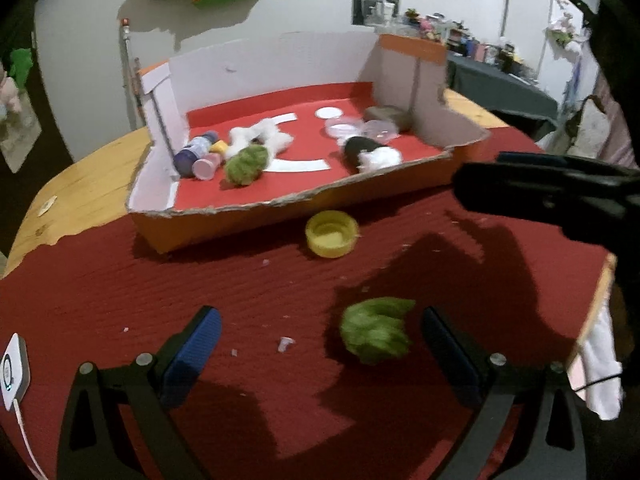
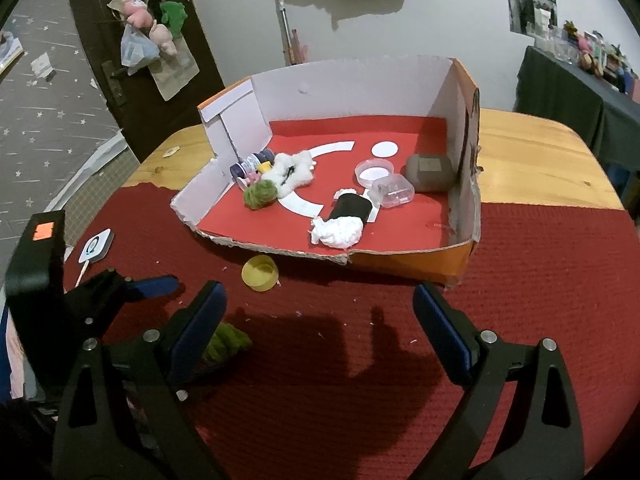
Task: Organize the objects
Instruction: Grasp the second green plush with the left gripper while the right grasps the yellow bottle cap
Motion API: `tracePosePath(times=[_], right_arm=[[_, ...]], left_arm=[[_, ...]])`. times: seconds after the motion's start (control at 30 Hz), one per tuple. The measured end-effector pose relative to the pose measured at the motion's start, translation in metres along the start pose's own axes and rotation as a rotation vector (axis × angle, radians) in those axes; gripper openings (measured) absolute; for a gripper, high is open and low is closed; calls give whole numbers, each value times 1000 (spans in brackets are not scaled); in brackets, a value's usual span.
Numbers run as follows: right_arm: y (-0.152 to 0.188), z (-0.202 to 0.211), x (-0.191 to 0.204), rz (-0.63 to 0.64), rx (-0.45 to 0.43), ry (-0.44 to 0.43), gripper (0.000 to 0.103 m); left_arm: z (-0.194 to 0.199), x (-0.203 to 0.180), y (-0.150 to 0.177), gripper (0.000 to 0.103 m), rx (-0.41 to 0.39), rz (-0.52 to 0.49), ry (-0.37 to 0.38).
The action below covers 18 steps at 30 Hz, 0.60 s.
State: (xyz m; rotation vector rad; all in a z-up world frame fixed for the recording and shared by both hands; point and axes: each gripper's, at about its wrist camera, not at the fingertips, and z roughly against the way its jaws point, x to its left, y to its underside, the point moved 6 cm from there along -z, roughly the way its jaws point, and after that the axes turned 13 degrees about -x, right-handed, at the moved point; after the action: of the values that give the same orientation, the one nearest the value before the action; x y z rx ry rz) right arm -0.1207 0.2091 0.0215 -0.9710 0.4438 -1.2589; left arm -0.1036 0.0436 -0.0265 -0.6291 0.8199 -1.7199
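Note:
A green fuzzy clump [image 1: 376, 330] lies on the red mat between the open fingers of my left gripper [image 1: 320, 344], nearer the right finger. It also shows in the right wrist view [image 2: 228, 346], partly hidden behind my right gripper's left finger. A yellow cap [image 1: 331, 233] [image 2: 260, 272] lies on the mat in front of the orange cardboard tray [image 1: 224, 224] [image 2: 416, 264]. My right gripper [image 2: 318, 328] is open and empty above the mat. The left gripper shows at the left of the right wrist view [image 2: 152, 284].
The tray holds another green clump [image 2: 260, 195], white fluff [image 2: 290, 170], small bottles [image 2: 252, 168], a black roll with white tissue [image 2: 340, 224], clear lids [image 2: 384, 184] and a grey stone [image 2: 430, 172]. A white device with cable [image 1: 14, 368] lies at the mat's left edge.

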Motion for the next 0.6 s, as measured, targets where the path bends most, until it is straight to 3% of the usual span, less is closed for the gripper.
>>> tracePosePath(times=[0.3, 0.53, 0.6], right_arm=[[17, -20, 13, 27, 35, -6, 95], [25, -40, 31, 41, 64, -42, 95], [27, -47, 37, 47, 71, -53, 87]], left_arm=[[3, 45, 0, 102, -28, 41, -107], [10, 79, 5, 102, -35, 96, -139], [12, 82, 5, 97, -42, 98, -135]])
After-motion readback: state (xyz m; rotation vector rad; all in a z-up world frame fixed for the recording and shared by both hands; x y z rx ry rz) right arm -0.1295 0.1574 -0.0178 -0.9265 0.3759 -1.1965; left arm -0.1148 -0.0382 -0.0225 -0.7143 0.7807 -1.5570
